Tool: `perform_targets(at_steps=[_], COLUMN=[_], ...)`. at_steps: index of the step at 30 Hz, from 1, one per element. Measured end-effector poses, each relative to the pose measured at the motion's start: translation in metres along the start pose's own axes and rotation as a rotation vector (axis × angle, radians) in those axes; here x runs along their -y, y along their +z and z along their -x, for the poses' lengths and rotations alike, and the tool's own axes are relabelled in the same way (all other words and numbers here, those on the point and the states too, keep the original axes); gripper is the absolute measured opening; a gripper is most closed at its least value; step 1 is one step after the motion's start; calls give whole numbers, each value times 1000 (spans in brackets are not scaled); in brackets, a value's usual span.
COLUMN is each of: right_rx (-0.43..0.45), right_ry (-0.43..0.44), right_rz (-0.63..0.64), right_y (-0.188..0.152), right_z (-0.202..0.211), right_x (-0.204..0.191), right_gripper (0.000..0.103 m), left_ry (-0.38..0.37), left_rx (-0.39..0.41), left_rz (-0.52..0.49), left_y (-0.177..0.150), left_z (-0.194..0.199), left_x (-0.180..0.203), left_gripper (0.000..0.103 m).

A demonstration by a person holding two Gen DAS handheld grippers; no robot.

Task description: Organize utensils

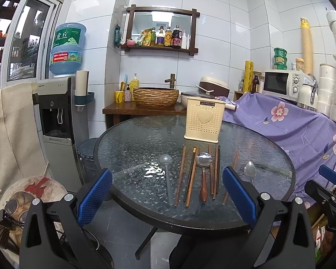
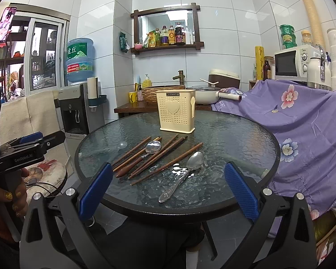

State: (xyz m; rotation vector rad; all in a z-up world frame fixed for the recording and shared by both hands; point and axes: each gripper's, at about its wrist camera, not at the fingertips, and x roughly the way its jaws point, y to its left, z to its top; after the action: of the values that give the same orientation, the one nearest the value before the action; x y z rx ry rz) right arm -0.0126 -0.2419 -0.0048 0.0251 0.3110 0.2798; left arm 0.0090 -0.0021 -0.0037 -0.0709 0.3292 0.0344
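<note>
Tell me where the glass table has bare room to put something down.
Free: the glass table left of the cream utensil holder, and the right side toward the purple floral cloth. Crowded: the middle front, where chopsticks and spoons lie side by side.

Each gripper is a black plastic frame with triangular cut-outs and silver screw heads, its two fingers faced with blue cross-hatched pads (image 2: 96,186). The left gripper (image 2: 37,142) carries white "GenRobot.AI" lettering on its side. The hand (image 2: 10,198) gripping its black handle wears glittery gold nail polish
</note>
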Motion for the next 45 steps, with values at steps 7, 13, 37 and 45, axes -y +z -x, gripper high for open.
perform_targets(at_steps=[7, 13, 37, 45], right_rx=[-3, -8, -15, -27], right_ry=[2, 3, 2, -3], right_rz=[-1, 0, -6, -6], right_y=[0, -1, -3, -2], right_z=[0, -2, -2, -5], right_x=[0, -1, 0, 3], right_gripper=[98, 98, 98, 98], left_ry=[-1, 0, -4, -7], left_rx=[-1, -11, -16, -28], left_rz=[1, 2, -3, -3], left_y=[0, -1, -2, -3], left_z=[0, -1, -3, -8], left_x=[0, 0, 1, 1], left_gripper=[97, 97, 97, 97])
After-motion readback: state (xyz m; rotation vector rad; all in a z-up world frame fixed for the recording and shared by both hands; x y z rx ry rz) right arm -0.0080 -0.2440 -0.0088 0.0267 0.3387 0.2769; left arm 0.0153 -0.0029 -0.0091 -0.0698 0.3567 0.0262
